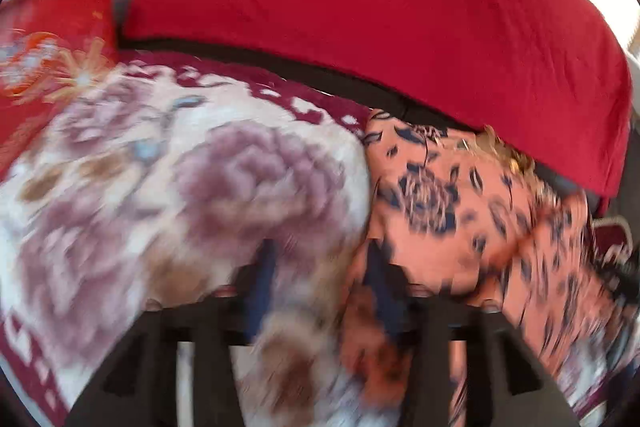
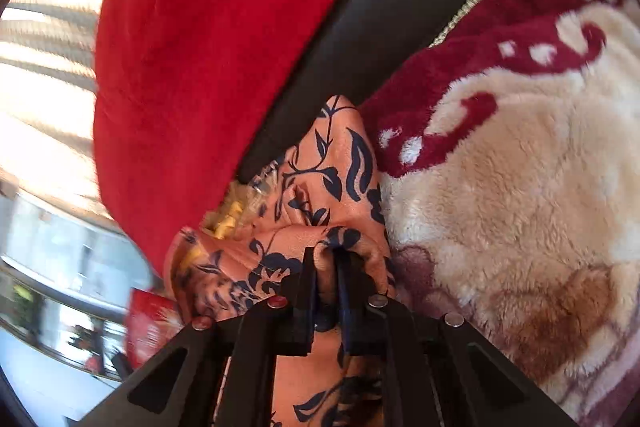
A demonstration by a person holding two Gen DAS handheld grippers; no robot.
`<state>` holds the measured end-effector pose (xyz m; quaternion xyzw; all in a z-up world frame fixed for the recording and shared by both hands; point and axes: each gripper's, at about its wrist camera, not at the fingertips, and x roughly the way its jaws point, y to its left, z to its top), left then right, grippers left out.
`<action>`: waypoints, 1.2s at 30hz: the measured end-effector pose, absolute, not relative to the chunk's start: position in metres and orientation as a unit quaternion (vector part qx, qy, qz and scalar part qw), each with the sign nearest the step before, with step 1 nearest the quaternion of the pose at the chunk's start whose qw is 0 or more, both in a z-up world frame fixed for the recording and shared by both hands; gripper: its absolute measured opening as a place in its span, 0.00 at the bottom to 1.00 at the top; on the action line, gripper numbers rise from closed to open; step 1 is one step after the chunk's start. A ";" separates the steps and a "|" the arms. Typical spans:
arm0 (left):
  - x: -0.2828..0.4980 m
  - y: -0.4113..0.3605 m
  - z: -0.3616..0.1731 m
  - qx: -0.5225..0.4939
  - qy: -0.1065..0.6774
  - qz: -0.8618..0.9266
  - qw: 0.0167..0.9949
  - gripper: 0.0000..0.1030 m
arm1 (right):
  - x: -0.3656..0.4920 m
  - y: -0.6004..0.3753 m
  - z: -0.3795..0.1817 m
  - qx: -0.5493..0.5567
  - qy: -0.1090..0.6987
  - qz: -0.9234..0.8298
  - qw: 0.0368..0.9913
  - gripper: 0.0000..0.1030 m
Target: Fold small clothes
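An orange garment with a dark blue leaf and flower print [image 1: 460,195] lies bunched on a plush floral blanket [image 1: 160,167]. My left gripper [image 1: 320,267] is open, its fingers apart over the garment's left edge where it meets the blanket; the view is blurred. In the right wrist view my right gripper [image 2: 326,259] is shut on a fold of the orange garment [image 2: 340,163], with the cloth pinched between its black fingers [image 2: 306,275]. A yellow trim shows at the garment's edge [image 2: 228,223].
A red fleece cover [image 1: 380,7] drapes over a dark sofa back [image 2: 380,11] behind the garment. The cream and maroon blanket [image 2: 520,167] covers the seat. A red embroidered cushion [image 1: 52,39] sits at far left. A sunlit room lies beyond the sofa's end [image 2: 48,107].
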<state>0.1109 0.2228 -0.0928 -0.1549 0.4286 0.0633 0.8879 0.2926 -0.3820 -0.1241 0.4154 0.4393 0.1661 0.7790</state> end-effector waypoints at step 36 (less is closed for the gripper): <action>0.255 0.229 -0.099 -0.361 0.452 0.019 0.816 0.07 | 0.329 -0.366 -0.111 0.387 0.457 0.138 0.789 0.12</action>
